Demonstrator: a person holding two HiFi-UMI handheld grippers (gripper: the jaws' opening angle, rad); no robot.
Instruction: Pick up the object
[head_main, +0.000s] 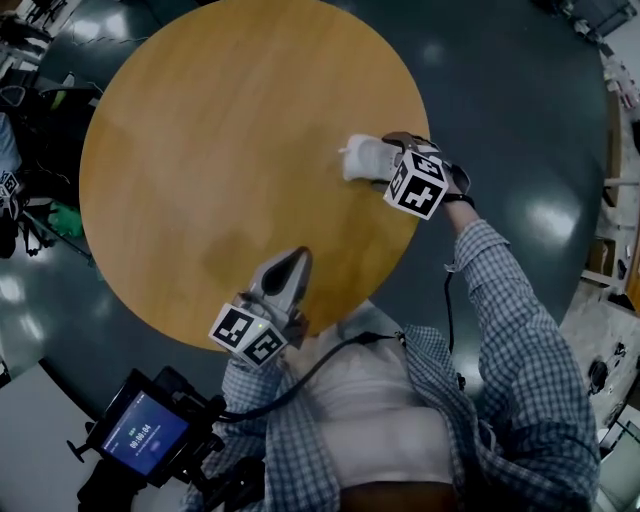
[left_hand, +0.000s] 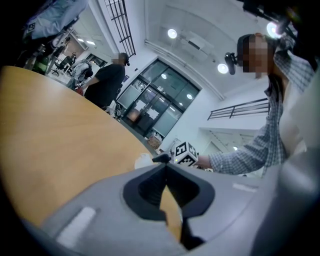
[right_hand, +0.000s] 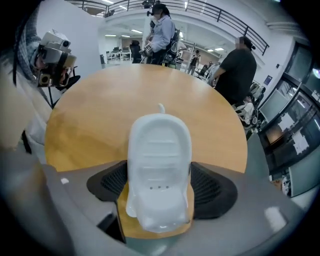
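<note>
Outstretched right gripper (head_main: 383, 163), jaws flanking the white object (right_hand: 160, 165).

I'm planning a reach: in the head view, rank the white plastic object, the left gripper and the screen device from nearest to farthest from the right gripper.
Measured from the right gripper:
1. white plastic object: between its jaws, on the right side of the table.
2. left gripper: over the table's near edge, further left.
3. screen device: off the table, at the lower left beside the person.
</note>
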